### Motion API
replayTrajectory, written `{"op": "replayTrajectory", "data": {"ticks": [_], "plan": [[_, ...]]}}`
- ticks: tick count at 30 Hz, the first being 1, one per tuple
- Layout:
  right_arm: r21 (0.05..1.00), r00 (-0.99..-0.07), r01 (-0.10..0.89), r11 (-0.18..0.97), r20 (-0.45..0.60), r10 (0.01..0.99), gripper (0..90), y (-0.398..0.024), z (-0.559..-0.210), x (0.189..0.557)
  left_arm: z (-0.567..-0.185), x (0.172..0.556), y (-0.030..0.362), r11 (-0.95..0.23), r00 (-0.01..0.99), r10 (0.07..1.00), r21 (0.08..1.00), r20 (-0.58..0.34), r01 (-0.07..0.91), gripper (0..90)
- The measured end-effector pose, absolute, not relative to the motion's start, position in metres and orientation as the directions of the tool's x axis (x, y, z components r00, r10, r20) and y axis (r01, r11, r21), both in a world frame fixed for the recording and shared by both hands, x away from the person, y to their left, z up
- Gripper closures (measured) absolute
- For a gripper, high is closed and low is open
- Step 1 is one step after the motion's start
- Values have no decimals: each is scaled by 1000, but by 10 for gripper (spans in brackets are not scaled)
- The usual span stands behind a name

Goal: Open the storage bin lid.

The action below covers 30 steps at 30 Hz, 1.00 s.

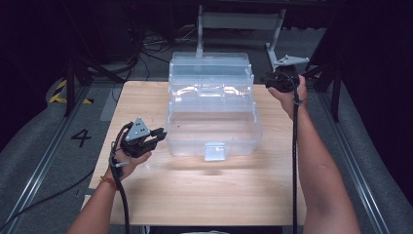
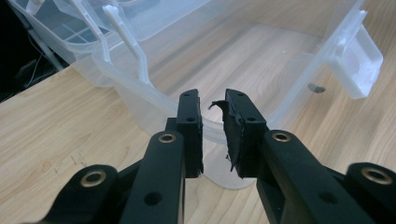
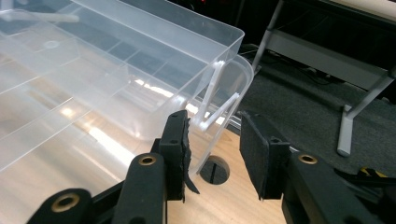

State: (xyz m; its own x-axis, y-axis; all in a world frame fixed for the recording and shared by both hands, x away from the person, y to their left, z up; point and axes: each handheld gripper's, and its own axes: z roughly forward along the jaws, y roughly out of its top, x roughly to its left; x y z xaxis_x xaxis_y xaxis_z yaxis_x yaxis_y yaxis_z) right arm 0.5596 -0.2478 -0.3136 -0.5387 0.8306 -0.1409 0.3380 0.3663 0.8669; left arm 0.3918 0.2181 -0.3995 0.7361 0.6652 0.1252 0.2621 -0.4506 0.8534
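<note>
Forearms come in nearest the high camera, reaching up either side of the wooden table (image 1: 204, 195). Between the two grippers stands the biggest thing on it — a clear plastic cantilever organizer box (image 1: 212, 129), swung open, its compartment trays (image 1: 210, 73) stepped back behind the deep bottom tub, its front latch (image 1: 215, 151) facing the person.

Just ahead of the left gripper (image 1: 159, 134) lies the tub's near left corner; the rim passes between its jaws, which stand slightly apart with no pad pressing on it. Beyond the right gripper (image 1: 267, 80), the upper tray's hinge arm (image 3: 212, 100) sits just off the tips, jaws parted and empty.

Judging by this, both grippers are letting go of the opened box. To do it well, each should back straight out along its own jaws — a sideways pull could snag the thin rim or hinge arm and drag the light box.
</note>
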Motion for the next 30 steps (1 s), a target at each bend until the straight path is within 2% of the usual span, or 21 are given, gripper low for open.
{"op": "replayTrajectory", "data": {"ticks": [10, 30], "plan": [[866, -574, 303, 398, -167, 802, 630, -255, -313, 527, -389, 375, 228, -517, 726, 658, 821, 199, 243, 753], [861, -623, 268, 432, -187, 759, 602, -266, -322, 481, -402, 365, 251, -584, 702, 671, 755, 240, 300, 673]]}}
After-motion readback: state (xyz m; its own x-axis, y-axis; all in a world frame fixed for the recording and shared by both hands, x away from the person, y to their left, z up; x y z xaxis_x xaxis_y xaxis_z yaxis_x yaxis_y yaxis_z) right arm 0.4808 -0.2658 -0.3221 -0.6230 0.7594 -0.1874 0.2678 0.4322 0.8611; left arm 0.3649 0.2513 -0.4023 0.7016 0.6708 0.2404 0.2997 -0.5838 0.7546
